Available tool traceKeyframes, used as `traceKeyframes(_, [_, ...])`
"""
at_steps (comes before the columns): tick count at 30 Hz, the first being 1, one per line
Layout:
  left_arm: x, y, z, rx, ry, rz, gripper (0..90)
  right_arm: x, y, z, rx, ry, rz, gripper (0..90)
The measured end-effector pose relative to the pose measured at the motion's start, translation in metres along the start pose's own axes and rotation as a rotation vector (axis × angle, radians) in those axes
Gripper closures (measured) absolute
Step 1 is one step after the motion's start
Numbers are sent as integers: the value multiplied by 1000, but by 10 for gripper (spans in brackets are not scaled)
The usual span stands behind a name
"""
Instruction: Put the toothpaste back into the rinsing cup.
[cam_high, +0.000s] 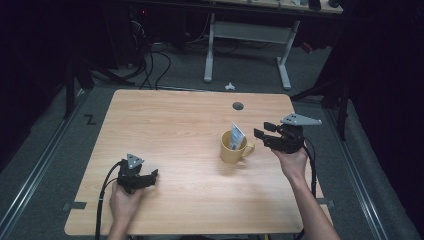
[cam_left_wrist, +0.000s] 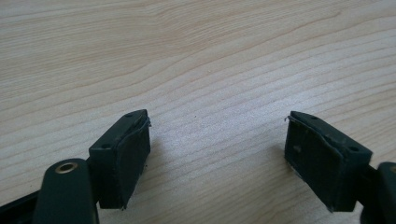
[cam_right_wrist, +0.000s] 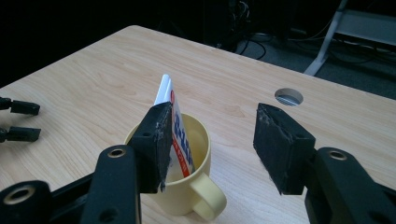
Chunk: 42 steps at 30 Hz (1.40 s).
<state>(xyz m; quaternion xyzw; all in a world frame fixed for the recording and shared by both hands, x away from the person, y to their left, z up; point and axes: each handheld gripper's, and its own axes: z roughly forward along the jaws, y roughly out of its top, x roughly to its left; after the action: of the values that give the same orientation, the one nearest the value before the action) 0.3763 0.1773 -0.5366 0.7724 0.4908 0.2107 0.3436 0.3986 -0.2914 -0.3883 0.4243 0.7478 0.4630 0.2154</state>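
While the left tool (cam_high: 150, 176) rests spread on the table (cam_high: 190, 125), the right tool (cam_right_wrist: 210, 144) hovers spread beside the mug (cam_right_wrist: 180, 186) holding a packet (cam_right_wrist: 180, 135).

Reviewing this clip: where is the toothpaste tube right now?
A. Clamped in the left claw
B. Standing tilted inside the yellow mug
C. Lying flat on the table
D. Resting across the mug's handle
B: the toothpaste tube leans inside the yellow mug, its flat end poking above the rim, while the right claw stands open just behind it.
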Motion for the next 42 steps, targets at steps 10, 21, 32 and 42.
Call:
traceKeyframes(10, [0, 0, 0, 0, 0, 0, 227, -4, -5, -7, -6, -10, 7, 476])
traceKeyframes(21, [0, 0, 0, 0, 0, 0, 227, -7, -11, -15, -10, -18, 19, 477])
traceKeyframes(32, [0, 0, 0, 0, 0, 0, 227, -9, -13, -17, -8, -25, 17, 479])
traceKeyframes(42, [0, 0, 0, 0, 0, 0, 227, -14, -19, -21, -7, -35, 33, 480])
